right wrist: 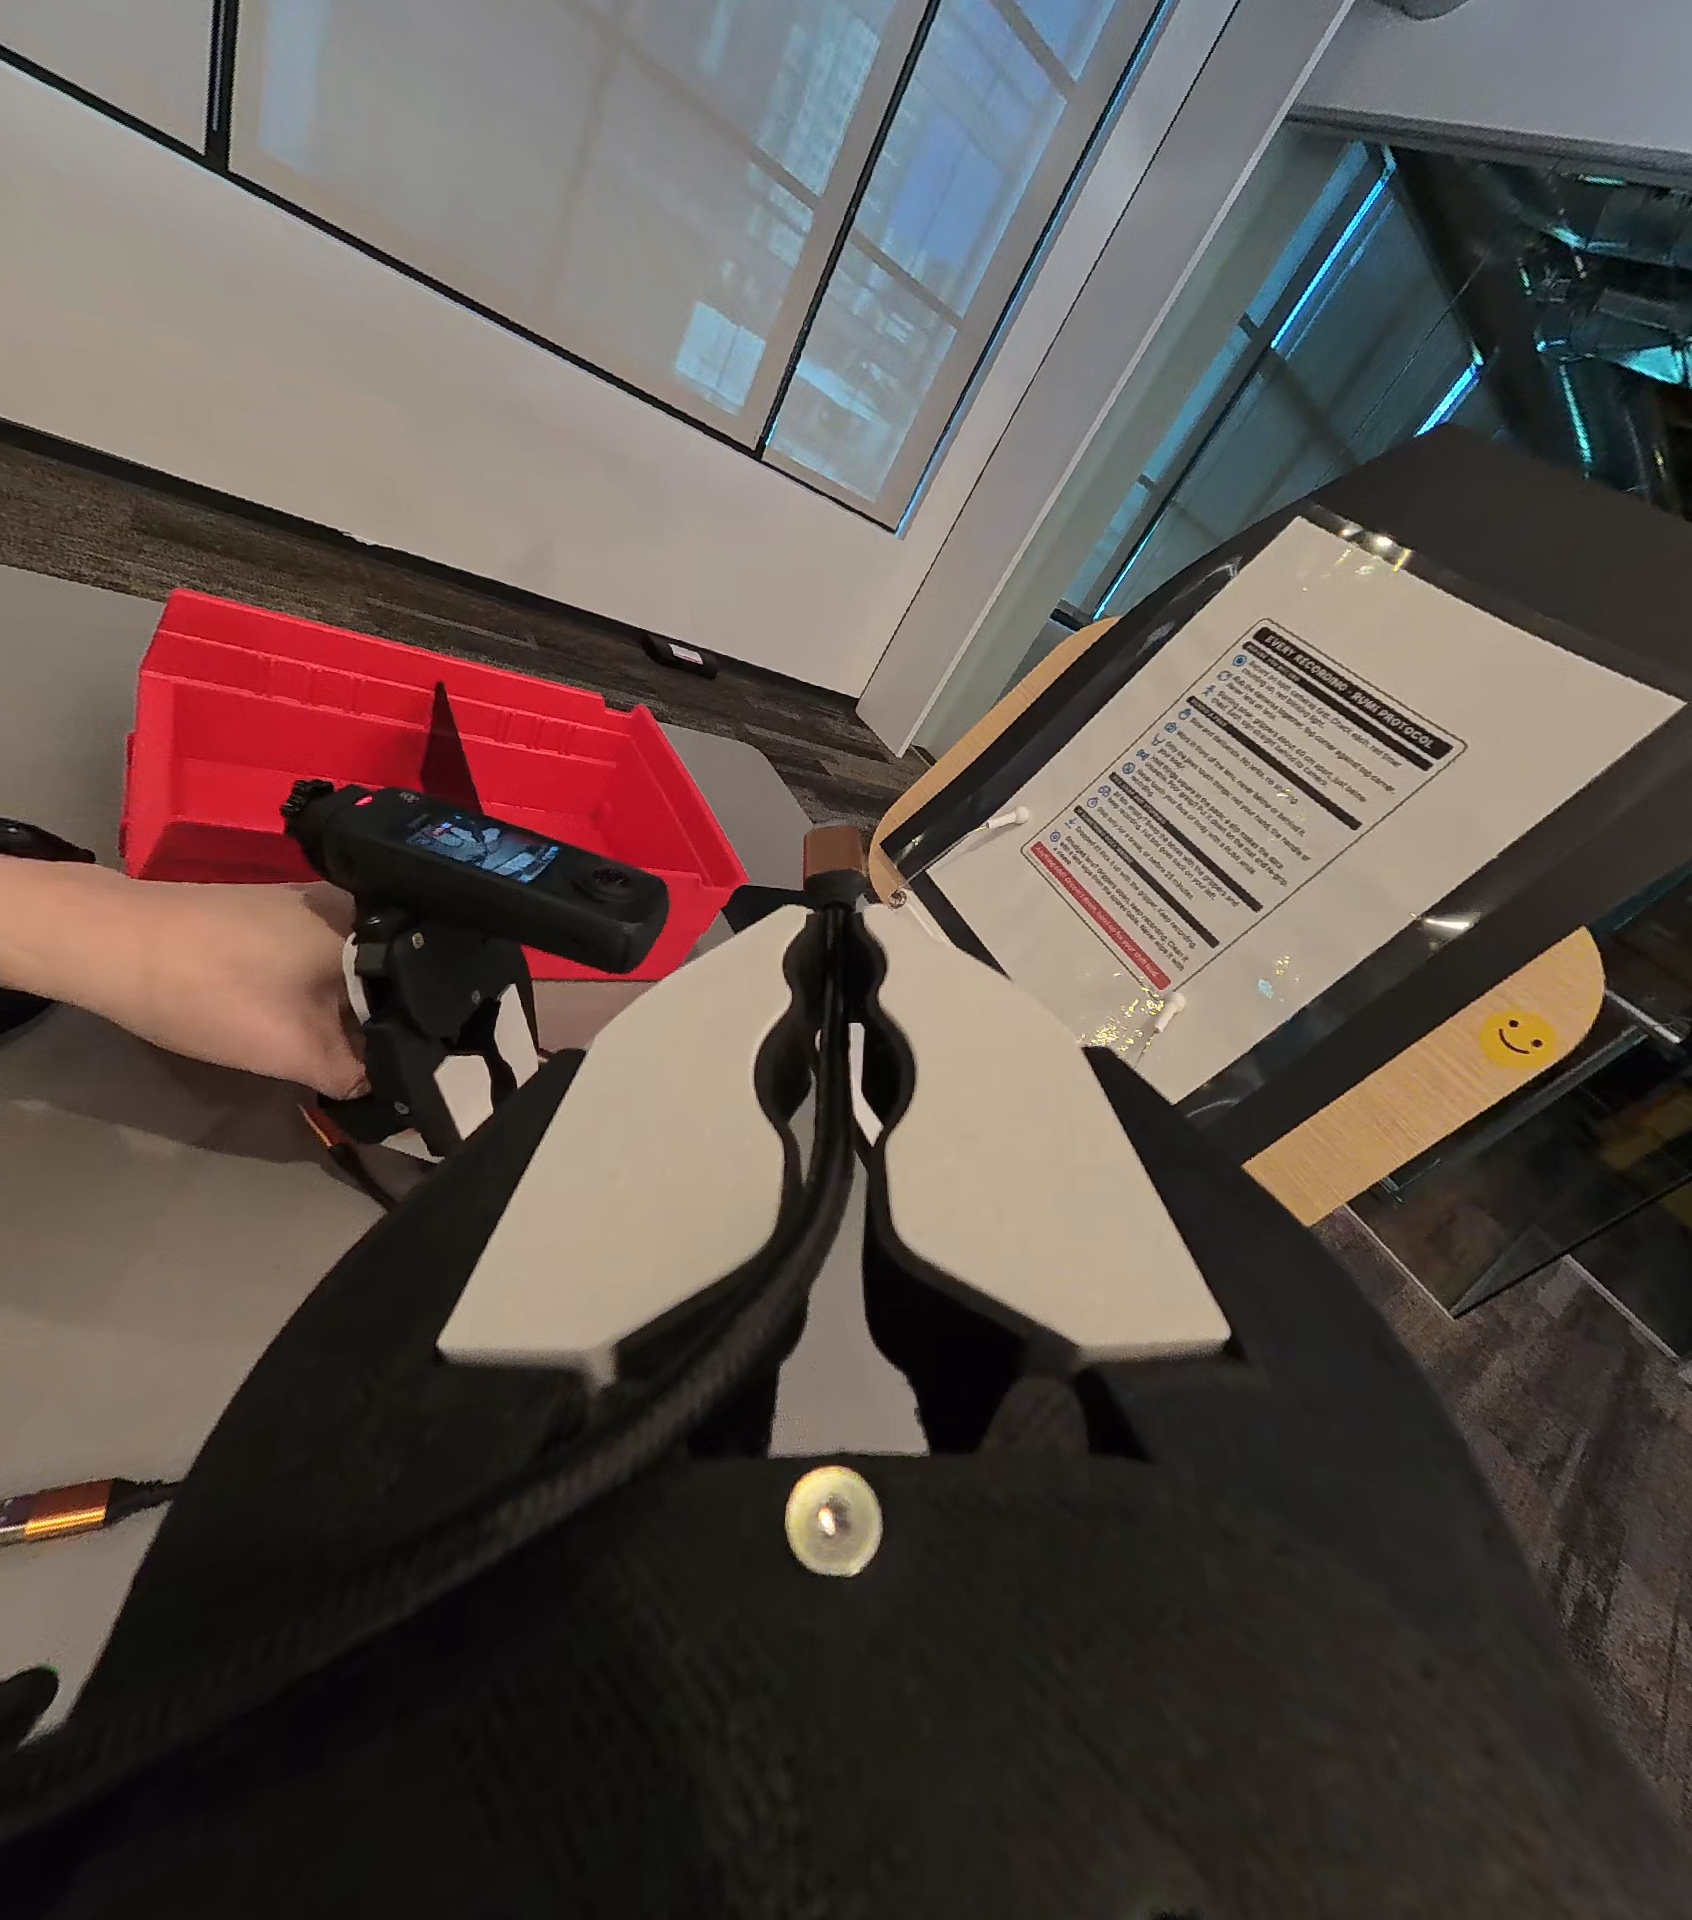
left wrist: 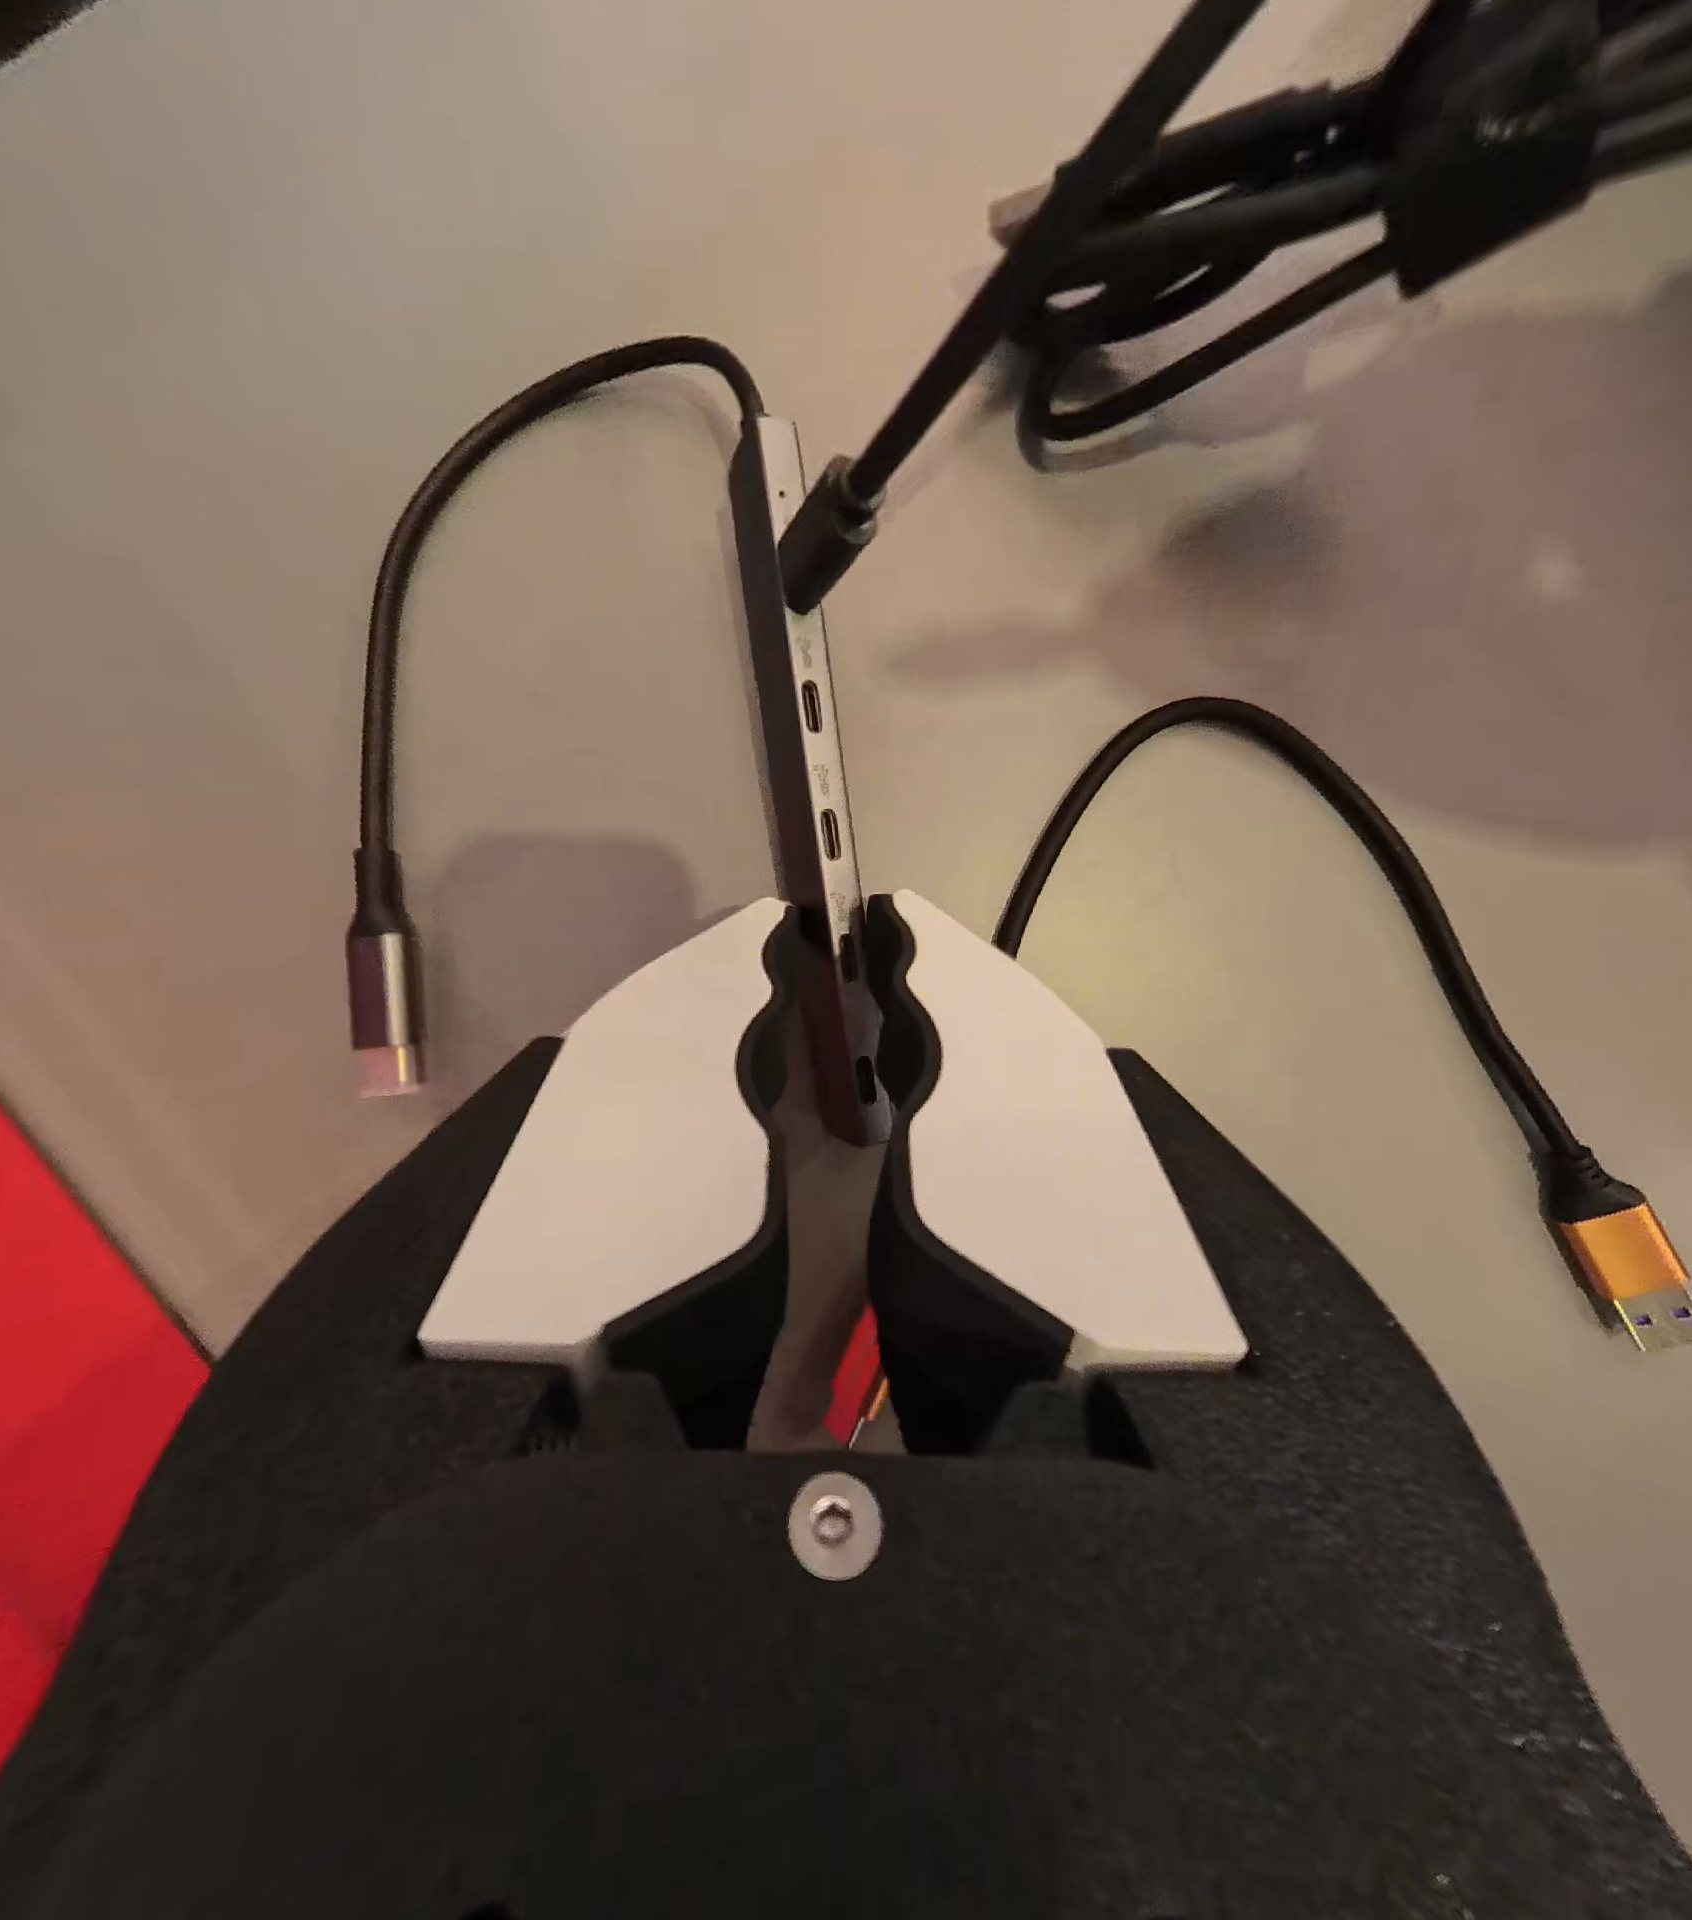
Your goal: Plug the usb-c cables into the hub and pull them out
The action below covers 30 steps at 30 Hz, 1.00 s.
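My left gripper [left wrist: 837,914] is shut on the near end of a slim grey hub [left wrist: 814,769], held on edge above the grey table [left wrist: 198,416]. Several USB-C ports on its side stand empty. A black plug [left wrist: 826,530] meets the hub's far port; its cable runs up right. The hub's own lead loops left and ends in a free silver plug [left wrist: 387,997]. My right gripper [right wrist: 834,914] is shut on a black cable [right wrist: 826,1122]. The cable's brown plug [right wrist: 831,854] pokes past the fingertips, in the air and away from the hub. The left gripper [right wrist: 437,997] and a hand also show in the right wrist view.
An orange USB-A plug [left wrist: 1626,1262] on a black cable lies on the table; it also shows in the right wrist view [right wrist: 42,1517]. A bundle of black cables [left wrist: 1341,187] hangs top right. A red bin [right wrist: 406,748] stands behind the left gripper. A sign board [right wrist: 1237,810] stands at the right.
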{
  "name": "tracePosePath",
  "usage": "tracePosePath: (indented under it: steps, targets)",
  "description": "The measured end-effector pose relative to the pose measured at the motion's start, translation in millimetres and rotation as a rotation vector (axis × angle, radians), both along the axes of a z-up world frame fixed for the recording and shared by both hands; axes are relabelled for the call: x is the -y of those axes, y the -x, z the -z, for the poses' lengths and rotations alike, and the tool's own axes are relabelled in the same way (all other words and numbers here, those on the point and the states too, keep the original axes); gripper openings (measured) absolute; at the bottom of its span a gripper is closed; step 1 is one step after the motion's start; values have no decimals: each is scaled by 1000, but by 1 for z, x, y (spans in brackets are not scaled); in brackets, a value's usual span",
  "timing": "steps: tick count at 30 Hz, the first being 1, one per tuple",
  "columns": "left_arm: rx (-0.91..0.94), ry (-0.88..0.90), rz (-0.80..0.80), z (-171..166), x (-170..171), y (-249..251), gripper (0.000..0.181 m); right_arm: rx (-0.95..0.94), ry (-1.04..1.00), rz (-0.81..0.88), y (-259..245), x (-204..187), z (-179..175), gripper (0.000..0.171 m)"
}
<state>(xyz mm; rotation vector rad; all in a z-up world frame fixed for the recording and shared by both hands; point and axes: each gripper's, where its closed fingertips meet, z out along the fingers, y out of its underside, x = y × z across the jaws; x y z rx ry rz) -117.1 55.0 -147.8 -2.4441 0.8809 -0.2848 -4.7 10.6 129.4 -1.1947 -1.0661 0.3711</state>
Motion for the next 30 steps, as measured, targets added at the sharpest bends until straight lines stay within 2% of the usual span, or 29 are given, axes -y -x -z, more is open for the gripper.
tracePosePath:
  steps: [1,6,16,23,26,30]
  targets:
    - [9,12,-5,1,0,0,12,-2,-2,-2,0,1,-1,5]
    - [12,70,-22,8,1,1,20,-11,-8,-19,-1,5,-4,5]
    - [-106,28,35,9,2,6,20,-5,-15,-25,-4,6,-3,5]
    - [-385,-203,76,5,-6,15,28,-15,-24,-26,-8,8,-6,5]
    - [-388,-224,71,6,-5,14,23,-21,-28,-31,-9,10,-7,5]
    - [-331,-188,41,7,-6,15,25,-24,-33,-33,-11,11,-9,5]
